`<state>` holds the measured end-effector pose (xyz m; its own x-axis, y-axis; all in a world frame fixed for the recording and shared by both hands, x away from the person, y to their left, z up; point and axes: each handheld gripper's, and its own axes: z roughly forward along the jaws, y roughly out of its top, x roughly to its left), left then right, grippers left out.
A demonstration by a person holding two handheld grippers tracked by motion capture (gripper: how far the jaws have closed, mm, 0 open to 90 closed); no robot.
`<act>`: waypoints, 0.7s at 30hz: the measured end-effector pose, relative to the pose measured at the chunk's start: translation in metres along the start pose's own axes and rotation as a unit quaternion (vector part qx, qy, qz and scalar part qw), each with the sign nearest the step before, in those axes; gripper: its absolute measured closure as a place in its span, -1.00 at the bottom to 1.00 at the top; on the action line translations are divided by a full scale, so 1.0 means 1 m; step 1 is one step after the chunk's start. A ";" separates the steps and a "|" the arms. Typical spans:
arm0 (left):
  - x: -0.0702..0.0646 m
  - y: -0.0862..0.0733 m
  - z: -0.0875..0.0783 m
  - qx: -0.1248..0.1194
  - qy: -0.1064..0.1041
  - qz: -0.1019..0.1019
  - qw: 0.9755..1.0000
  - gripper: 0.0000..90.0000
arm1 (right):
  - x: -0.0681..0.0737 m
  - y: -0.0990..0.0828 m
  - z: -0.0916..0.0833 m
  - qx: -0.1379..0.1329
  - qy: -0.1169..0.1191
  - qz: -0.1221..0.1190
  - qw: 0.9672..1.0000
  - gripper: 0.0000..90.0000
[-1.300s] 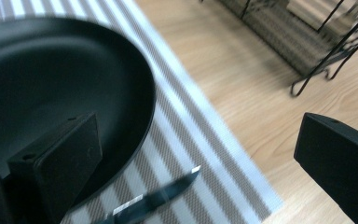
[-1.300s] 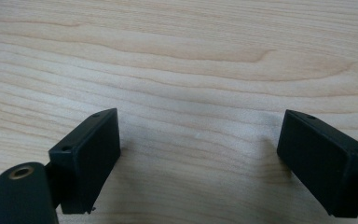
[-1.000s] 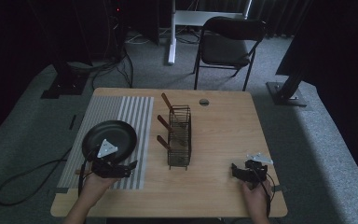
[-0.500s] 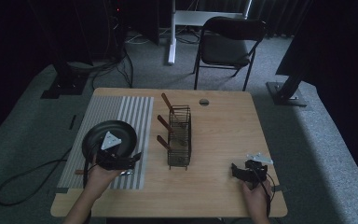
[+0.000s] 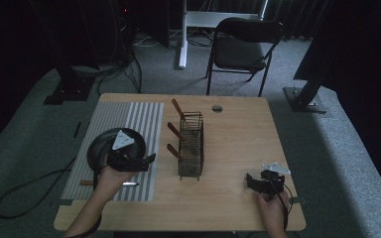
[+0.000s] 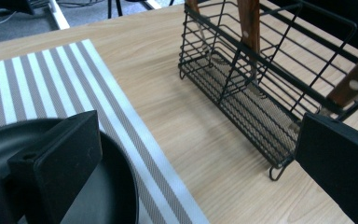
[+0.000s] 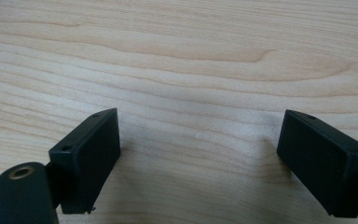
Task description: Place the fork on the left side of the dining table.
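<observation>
A black pan [image 5: 104, 146] sits on the striped mat [image 5: 129, 116] at the table's left. My left gripper [image 5: 145, 160] hovers over the pan's right edge, open, with nothing between its jaws. In the left gripper view the left gripper [image 6: 196, 154] has one jaw above the pan [image 6: 116, 191] and the other near the black wire basket [image 6: 261, 93]. The basket [image 5: 191, 146] stands mid-table with three wooden-handled utensils [image 5: 174, 131] leaning in it. My right gripper [image 5: 252, 181] rests open near the front right of the table, and in its own view the right gripper [image 7: 198, 154] is over bare wood.
A wooden-handled utensil [image 5: 86, 182] lies on the mat in front of the pan, partly under the person's left hand. A small round grommet [image 5: 217, 108] is set in the table's far edge. A chair [image 5: 243, 49] stands beyond the table.
My left gripper has moved away from the person and slightly right, from the pan's near edge to its right edge. The right gripper has stayed still.
</observation>
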<state>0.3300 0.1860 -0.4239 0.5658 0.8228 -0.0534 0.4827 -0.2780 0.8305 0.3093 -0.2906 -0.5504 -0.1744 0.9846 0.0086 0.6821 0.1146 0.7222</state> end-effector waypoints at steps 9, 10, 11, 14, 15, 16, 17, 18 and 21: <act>0.005 0.023 0.010 -0.002 -0.017 -0.013 1.000 -0.98 | 0.000 0.000 0.000 0.000 0.000 0.001 1.000 -0.71; 0.005 0.025 0.011 -0.003 -0.019 -0.015 1.000 -0.98 | 0.000 0.000 0.000 0.000 0.000 0.000 1.000 -0.71; 0.005 0.028 0.012 -0.004 -0.018 -0.018 1.000 -0.98 | 0.000 0.000 0.000 0.000 0.000 0.000 1.000 -0.71; 0.004 0.034 0.012 -0.006 -0.016 -0.013 1.000 -0.98 | 0.000 0.000 0.000 -0.001 0.000 -0.001 1.000 -0.71; 0.004 0.041 0.011 -0.011 -0.020 -0.013 1.000 -0.98 | 0.000 0.000 0.000 0.000 0.000 0.000 1.000 -0.71; 0.003 0.048 0.011 -0.013 -0.020 -0.013 1.000 -0.98 | 0.000 0.000 0.000 0.000 0.000 0.001 1.000 -0.72; 0.003 0.051 0.012 -0.012 -0.022 -0.013 1.000 -0.98 | 0.000 0.000 0.000 0.000 0.000 0.000 1.000 -0.71; 0.002 0.054 0.013 -0.012 -0.023 -0.013 1.000 -0.98 | 0.000 0.000 0.000 -0.001 0.000 0.000 1.000 -0.71; 0.002 0.062 0.017 -0.013 -0.037 -0.018 0.999 -0.98 | 0.000 0.000 0.000 -0.001 0.000 0.000 1.000 -0.72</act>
<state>0.3727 0.1615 -0.3818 0.5969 0.7929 -0.1227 0.4865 -0.2361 0.8412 0.3094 -0.2906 -0.5504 -0.1742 0.9847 0.0087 0.6811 0.1141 0.7233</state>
